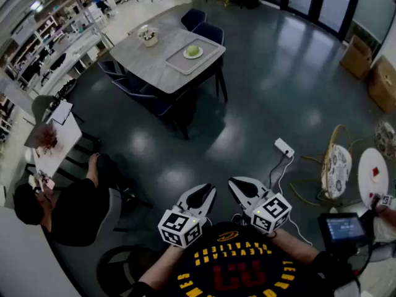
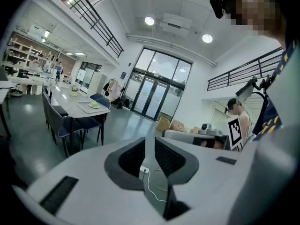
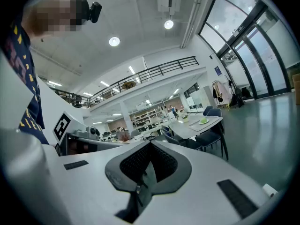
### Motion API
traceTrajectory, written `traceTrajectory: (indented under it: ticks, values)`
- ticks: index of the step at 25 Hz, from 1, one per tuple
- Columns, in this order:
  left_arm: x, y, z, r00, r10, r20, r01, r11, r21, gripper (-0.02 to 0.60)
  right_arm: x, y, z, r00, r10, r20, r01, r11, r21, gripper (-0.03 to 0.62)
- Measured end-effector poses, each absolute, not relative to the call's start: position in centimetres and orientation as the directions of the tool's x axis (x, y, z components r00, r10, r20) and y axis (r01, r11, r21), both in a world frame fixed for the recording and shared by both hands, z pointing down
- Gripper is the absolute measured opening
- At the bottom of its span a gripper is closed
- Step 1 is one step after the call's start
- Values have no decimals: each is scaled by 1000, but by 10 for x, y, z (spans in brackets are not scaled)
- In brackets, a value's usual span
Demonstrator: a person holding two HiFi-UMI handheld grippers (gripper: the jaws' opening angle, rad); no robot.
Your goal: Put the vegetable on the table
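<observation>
The left gripper (image 1: 206, 190) is held parted and the right gripper (image 1: 236, 183) closed, both empty. The vegetable (image 1: 193, 51), seemingly plated, is not yet reached, upper centre.

Bright; glary floor (image 1: 278, 73) (fisheye-warped edges).

Your head camera looks steeply down, with the table (image 1: 145, 57) far off at eleven o'clock; each gripper view faces almost level along its own jaws; all three share it, distant; the left gripper view has the table (image 2: 70, 101) at nine o'clock, the right gripper view has the table (image 3: 194, 127) at three o'clock.
</observation>
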State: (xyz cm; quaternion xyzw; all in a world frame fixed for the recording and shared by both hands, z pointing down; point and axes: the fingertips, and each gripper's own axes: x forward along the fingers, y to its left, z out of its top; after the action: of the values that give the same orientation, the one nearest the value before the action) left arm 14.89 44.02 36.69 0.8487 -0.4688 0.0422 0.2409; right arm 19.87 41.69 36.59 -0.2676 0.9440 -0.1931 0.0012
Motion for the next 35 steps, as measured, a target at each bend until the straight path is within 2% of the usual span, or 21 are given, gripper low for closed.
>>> traceTrajectory:
  ticks: [4, 13, 19, 24, 35]
  values:
    - [147, 437, 368, 546, -781, 302, -823, -432, 369, 66, 197, 412, 366, -861, -504, 74, -489, 778, -395, 5]
    - [167, 432, 379, 535, -782, 319, -831, -419, 367, 66, 218, 397, 383, -851, -514, 105, -504, 746, -436, 5]
    - [158, 420, 395, 500, -791, 353, -838, -339, 429, 66, 219, 386, 402, -863, -480, 157, -491, 726, -481, 5]
    - [154, 383, 406, 545, -758, 357, -815, -380, 437, 66, 210, 351, 413, -841, -507, 190, -530, 701, -477, 5]
    - [79, 247, 388, 634, -719, 286, -739, -454, 498, 66, 140, 227, 396, -777, -576, 253, -625, 659, -418, 5]
